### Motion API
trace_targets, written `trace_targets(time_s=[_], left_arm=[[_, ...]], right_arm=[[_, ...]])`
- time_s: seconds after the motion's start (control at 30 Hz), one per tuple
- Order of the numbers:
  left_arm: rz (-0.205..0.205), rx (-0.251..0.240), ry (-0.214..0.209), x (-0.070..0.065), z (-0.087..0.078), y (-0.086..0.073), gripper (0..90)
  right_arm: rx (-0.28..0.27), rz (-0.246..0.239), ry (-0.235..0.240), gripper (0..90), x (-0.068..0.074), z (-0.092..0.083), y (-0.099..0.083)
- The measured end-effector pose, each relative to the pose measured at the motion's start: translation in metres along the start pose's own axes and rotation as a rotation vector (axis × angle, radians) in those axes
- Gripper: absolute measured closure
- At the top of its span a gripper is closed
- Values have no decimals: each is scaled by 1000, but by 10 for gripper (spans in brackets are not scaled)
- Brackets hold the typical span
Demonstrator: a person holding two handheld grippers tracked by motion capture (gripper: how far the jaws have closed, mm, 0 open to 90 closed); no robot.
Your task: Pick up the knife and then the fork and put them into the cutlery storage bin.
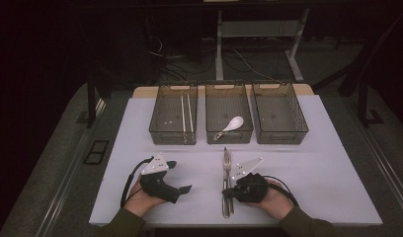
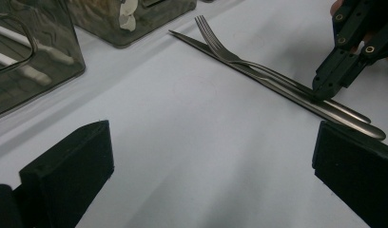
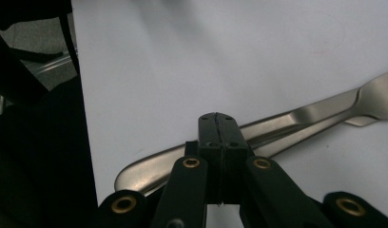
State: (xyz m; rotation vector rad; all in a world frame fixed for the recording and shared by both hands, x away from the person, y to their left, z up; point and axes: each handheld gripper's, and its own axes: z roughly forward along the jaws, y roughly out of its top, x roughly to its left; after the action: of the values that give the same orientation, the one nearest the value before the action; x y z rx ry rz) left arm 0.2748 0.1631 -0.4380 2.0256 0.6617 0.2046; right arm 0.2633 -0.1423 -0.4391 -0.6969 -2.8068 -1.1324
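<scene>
White sheeting covers the table, with dark floor and cables beyond it. Just past both grippers stand three smoky translucent plastic bins in a row: the left bin holds a pair of pale chopsticks, the middle bin a white ceramic soup spoon, and the right bin looks empty.

Directly under the right gripper lie a silver metal fork and a slim silver metal knife, side by side and touching. Its jaws are pressed together, pad against pad, right over the two handles; whether they pinch a handle or merely rest on top I cannot tell. The left gripper rests apart on bare sheet, jaws spread wide with nothing between them.

By my reading, sorting is partly done: chopsticks and spoon are binned, while fork and knife remain on the table, neither lifted, with the empty bin the likely place for at least one.
</scene>
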Motion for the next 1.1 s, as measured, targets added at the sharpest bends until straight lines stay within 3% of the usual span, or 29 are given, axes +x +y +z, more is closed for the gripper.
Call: trace_targets(time_s=[0.33, 0.67, 0.83, 0.93, 0.97, 1.1], left_arm=[[1, 1, -3, 0, 0, 0, 0], [0, 0, -6, 0, 0, 0, 0], [-2, -3, -7, -1, 0, 0, 0], [-2, -3, -8, -1, 0, 0, 0], [-2, -2, -8, -1, 0, 0, 0], [-2, -4, -8, -1, 0, 0, 0]], right_arm=[[23, 1, -19, 896, 0, 1, -2], [37, 9, -5, 896, 2, -1, -4], [61, -27, -3, 896, 2, -1, -4], [54, -9, -11, 896, 4, 0, -4], [64, -27, -10, 896, 3, 0, -4], [81, -27, -18, 897, 4, -1, -5]])
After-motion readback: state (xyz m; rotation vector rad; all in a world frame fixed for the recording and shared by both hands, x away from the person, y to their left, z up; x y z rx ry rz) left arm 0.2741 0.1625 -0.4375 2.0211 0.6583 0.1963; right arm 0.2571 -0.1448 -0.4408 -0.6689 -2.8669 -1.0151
